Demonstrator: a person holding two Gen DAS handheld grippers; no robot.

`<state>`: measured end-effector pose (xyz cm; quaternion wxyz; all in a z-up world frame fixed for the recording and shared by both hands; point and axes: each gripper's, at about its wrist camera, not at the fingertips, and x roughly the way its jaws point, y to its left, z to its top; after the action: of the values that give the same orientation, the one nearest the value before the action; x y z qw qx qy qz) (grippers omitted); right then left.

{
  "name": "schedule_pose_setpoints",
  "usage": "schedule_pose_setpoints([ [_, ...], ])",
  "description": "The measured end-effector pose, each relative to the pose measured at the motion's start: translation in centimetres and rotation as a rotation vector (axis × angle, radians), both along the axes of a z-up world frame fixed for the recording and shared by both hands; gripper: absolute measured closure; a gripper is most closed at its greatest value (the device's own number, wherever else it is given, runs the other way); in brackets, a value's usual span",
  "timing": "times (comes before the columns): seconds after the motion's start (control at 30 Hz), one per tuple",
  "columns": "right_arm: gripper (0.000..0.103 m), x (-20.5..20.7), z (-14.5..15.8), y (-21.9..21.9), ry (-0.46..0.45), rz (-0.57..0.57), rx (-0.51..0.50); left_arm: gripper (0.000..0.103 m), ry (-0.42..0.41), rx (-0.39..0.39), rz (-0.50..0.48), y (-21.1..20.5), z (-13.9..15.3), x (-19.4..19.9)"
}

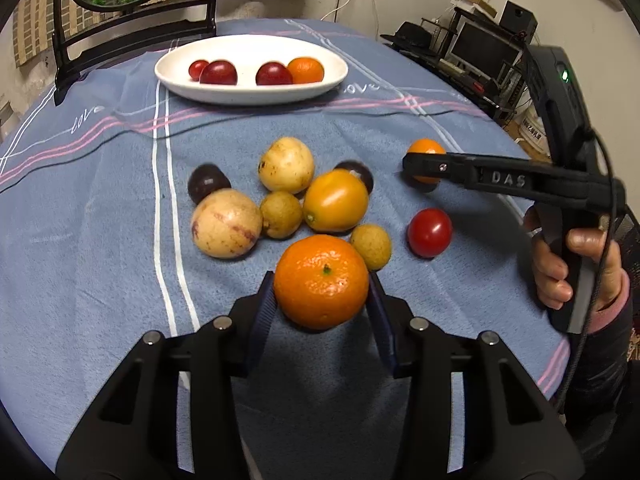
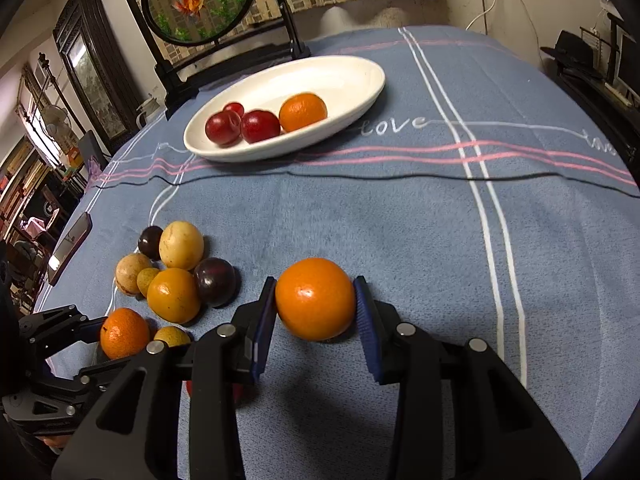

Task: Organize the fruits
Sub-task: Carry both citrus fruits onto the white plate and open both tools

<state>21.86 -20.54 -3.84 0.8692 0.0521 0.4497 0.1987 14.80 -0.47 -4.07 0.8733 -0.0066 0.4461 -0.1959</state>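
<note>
Both jaws closed, each on an orange: left gripper (image 1: 322, 300) on the near orange (image 1: 321, 281), right gripper (image 2: 316, 318) on another (image 2: 315, 298). Lift straight, carry gently to the white dish (image 1: 176, 80) across the table (image 1: 100, 240), set beside the plums (image 1: 218, 73), release low.

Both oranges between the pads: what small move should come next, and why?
Probably lift both and carry them toward the white dish. The left tool is shut on one orange, the right tool on the other orange. The dish already holds an orange beside red fruits, so they likely belong there.
</note>
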Motion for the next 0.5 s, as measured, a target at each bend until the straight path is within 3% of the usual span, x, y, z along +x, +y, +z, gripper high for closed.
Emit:
schedule_pose_setpoints([
  [0.17, 0.064, 1.3, 3.3, 0.8, -0.077, 0.041, 0.067, 0.058, -0.034, -0.058, -0.006, 1.5, 4.7, 2.9],
  [0.27, 0.064, 4.6, 6.4, 1.1, -0.173, 0.014, 0.092, 0.058, -0.077, -0.068, 0.041, 2.4, 7.9, 7.5],
  [0.33, 0.064, 7.2, 7.3, 1.4, -0.186, -0.006, 0.096, 0.058, -0.113, -0.042, 0.101, 2.3, 9.4, 11.5],
  [0.5, 0.064, 14.0, 6.4, 2.3, -0.163, -0.049, 0.074, 0.058, -0.071, -0.031, 0.153, 1.0, 9.0, 20.4],
])
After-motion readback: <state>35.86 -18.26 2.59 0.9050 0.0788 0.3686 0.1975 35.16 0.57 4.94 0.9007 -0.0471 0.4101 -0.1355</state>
